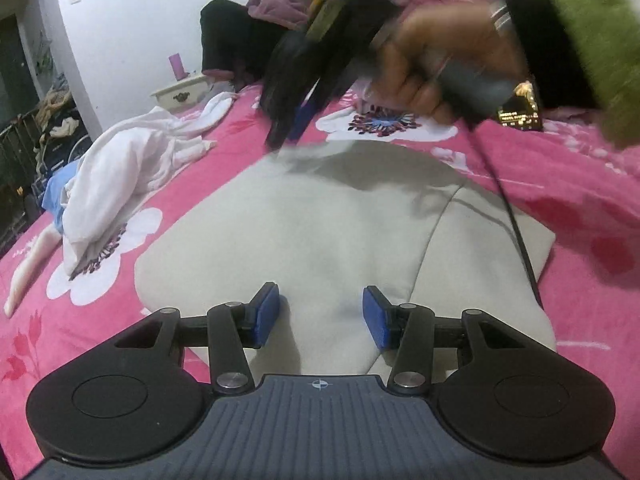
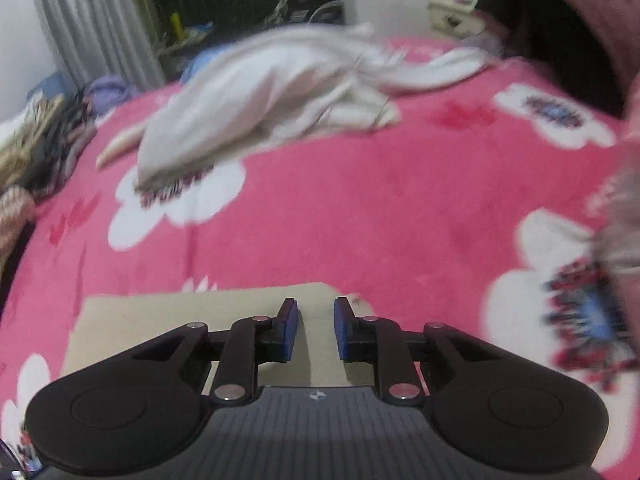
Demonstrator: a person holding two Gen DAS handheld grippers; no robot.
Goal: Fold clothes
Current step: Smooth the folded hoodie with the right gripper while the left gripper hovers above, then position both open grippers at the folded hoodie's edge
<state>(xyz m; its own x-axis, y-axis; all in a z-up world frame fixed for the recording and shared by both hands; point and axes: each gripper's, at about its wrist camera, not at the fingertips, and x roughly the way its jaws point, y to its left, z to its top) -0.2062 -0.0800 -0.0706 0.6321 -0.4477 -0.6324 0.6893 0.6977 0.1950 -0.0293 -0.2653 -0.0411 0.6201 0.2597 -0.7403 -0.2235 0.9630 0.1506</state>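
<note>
Both grippers over a beige garment on the bed.

Left gripper angled down, jaws half apart, empty above the cloth. Right gripper jaws narrow, nothing between them; left view shows the hand gripping it, blurred. Pink floral blanket; white clothes pile beyond. Nightstand by wall.

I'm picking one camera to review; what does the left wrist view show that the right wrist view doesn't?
Left only: the hand holding the right tongs, a phone, and most of the beige garment. Right only: a grey curtain and clutter beside the bed. Both: the pink blanket, the white pile and the nightstand.
</note>
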